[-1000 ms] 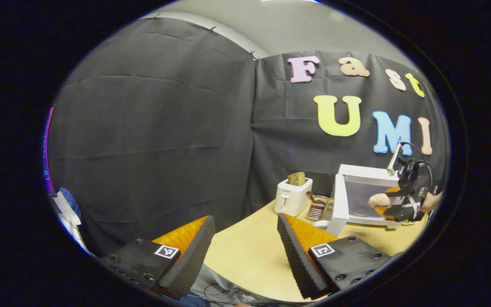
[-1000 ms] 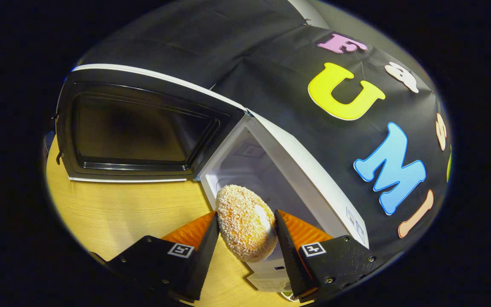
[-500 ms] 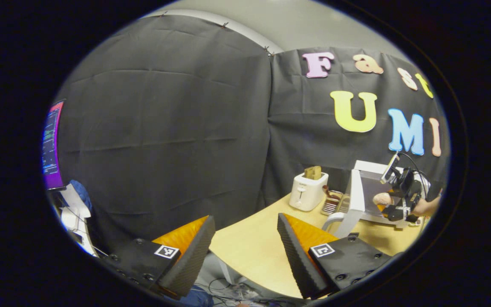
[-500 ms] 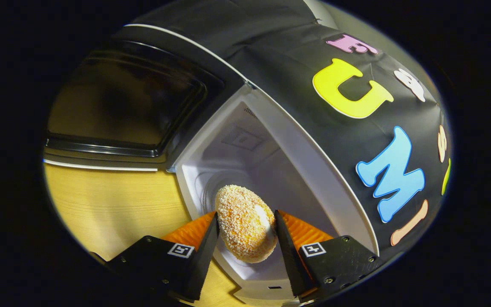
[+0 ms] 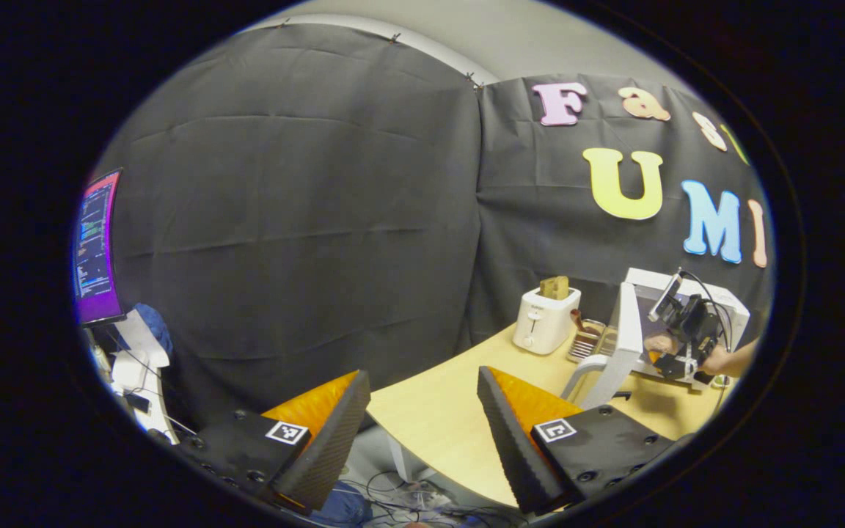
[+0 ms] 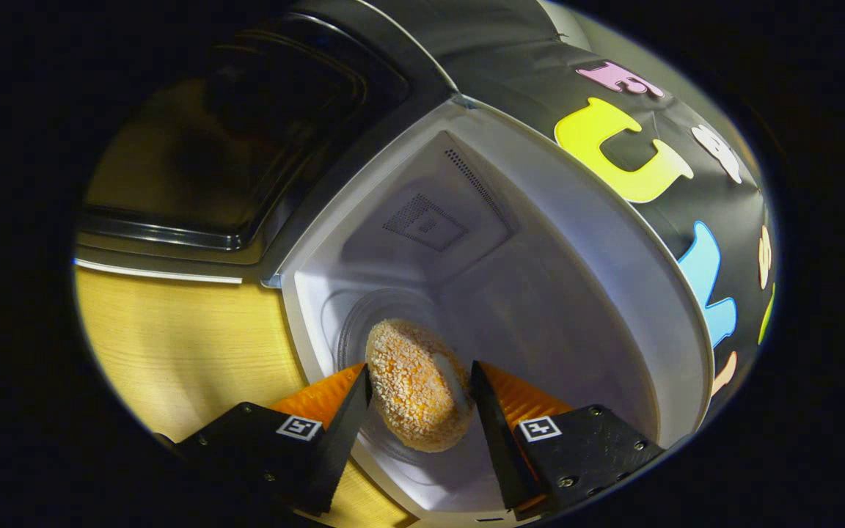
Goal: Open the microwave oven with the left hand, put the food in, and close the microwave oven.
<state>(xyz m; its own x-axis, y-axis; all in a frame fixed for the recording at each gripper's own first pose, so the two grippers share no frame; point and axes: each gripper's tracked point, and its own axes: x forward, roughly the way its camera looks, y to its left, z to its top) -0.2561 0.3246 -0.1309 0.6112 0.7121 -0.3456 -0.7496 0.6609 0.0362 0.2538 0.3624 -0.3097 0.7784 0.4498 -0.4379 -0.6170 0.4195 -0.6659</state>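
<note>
Wooden tabletop (image 5: 437, 418), lower frame; microwave oven (image 6: 540, 242) at centre in right gripper view, door (image 6: 246, 147) swung open upper left. Right gripper (image 6: 419, 396) clamps the breaded bun (image 6: 415, 392), held at the cavity mouth above the turntable (image 6: 364, 315). Left gripper (image 5: 422, 411) gapes, empty, well apart. Opening done; release and closing remain.

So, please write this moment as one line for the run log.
door: open | right tool: shut on breaded patty, at microwave cavity mouth | left tool: open, idle
</note>
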